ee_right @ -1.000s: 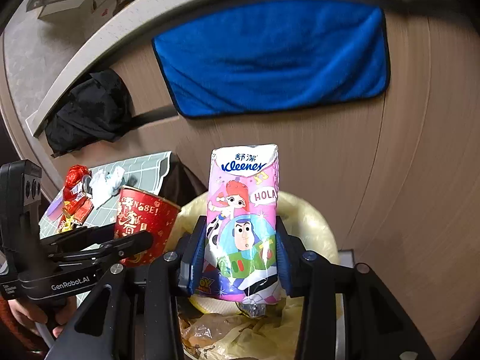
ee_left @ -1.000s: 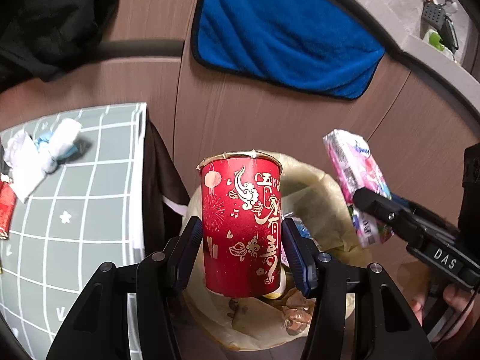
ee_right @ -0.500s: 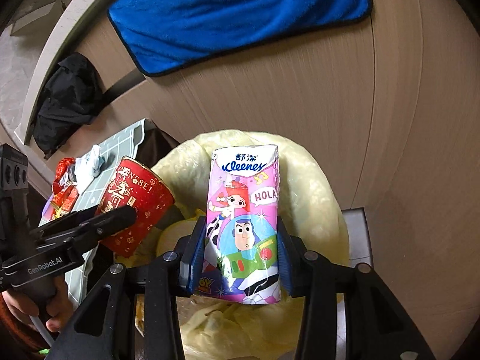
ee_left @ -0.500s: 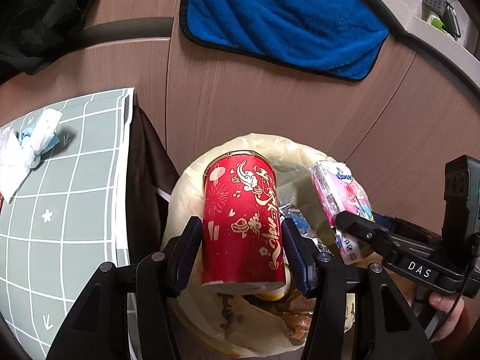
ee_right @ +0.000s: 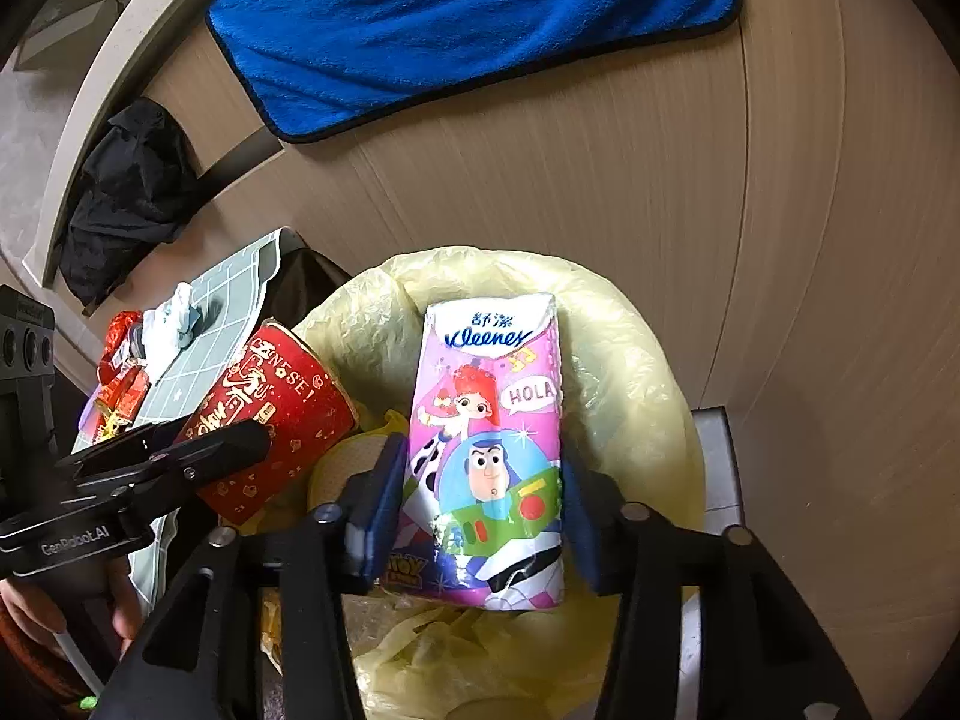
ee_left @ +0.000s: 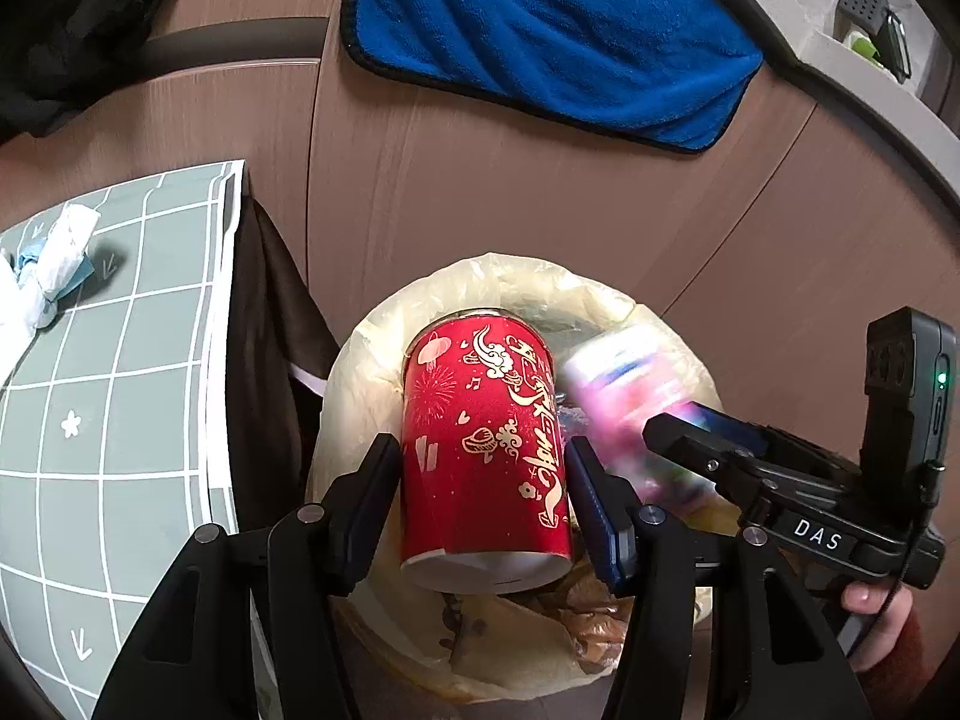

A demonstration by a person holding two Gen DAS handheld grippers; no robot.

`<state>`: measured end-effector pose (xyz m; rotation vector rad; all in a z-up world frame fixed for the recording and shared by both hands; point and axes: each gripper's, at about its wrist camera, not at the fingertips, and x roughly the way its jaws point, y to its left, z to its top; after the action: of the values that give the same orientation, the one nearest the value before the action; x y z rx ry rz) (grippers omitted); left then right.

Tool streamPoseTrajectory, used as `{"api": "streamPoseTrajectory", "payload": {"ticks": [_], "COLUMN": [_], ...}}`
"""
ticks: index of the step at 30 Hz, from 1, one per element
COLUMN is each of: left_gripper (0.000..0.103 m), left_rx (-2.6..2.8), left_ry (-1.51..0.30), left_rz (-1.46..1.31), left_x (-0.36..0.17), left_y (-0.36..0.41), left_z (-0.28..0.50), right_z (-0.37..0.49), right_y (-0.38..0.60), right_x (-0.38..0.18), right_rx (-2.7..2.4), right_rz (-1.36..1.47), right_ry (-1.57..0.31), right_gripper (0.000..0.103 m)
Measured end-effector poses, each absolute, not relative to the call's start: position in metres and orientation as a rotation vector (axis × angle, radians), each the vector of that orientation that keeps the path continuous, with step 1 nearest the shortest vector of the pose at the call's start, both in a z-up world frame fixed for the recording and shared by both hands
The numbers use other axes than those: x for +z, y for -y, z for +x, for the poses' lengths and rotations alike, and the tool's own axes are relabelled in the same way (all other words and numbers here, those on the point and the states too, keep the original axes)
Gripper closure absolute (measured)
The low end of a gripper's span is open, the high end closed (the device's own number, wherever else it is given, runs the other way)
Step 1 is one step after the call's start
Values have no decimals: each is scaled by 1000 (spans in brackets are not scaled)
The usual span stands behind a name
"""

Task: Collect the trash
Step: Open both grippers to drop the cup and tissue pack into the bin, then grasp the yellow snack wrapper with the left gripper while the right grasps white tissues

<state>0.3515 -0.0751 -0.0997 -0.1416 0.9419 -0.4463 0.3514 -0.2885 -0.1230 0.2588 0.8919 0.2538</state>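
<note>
A red paper cup point(ee_left: 480, 450) with gold print hangs tilted over the bin's yellowish liner point(ee_left: 372, 372). My left gripper point(ee_left: 480, 444) has both pads against its sides; the jaws are opening slightly. In the right wrist view the cup point(ee_right: 276, 420) shows at the left behind a left finger point(ee_right: 180, 456). A pink tissue packet point(ee_right: 486, 420) stands between the jaws of my right gripper point(ee_right: 483, 450), which are opening; thin gaps show on both sides. The packet point(ee_left: 624, 396) is blurred in the left wrist view. Crumpled wrappers lie inside the liner point(ee_right: 630, 360).
A grey-green grid mat point(ee_left: 108, 390) on the left carries crumpled white tissue point(ee_left: 54, 258) and red wrappers point(ee_right: 120, 372). A blue towel point(ee_left: 540, 30) hangs on the wood panel behind the bin. Black cloth point(ee_right: 126, 198) lies on a ledge. A hand point(ee_left: 870, 606) holds the right gripper.
Both grippers have sunk closer over the bin. The right jaws have spread away from the tissue packet. The red cup stays between the left pads.
</note>
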Motion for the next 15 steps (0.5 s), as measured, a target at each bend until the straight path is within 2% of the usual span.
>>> {"api": "streamPoseTrajectory", "payload": {"ticks": [4,15], "left_gripper": [45,42], "left_rx": [-473,-385], "left_ry": [-937,-868], "left_rz": [-169,-173], "left_x": [-93,-72], "left_y": [72,40], "left_z": [348,330], "right_z": [348,327], "right_y": [292,290], "right_x": [-117,-90], "right_rx": [264,230], "right_rz": [291,269], "right_ry": [-851,-795], "right_gripper": [42,41]}}
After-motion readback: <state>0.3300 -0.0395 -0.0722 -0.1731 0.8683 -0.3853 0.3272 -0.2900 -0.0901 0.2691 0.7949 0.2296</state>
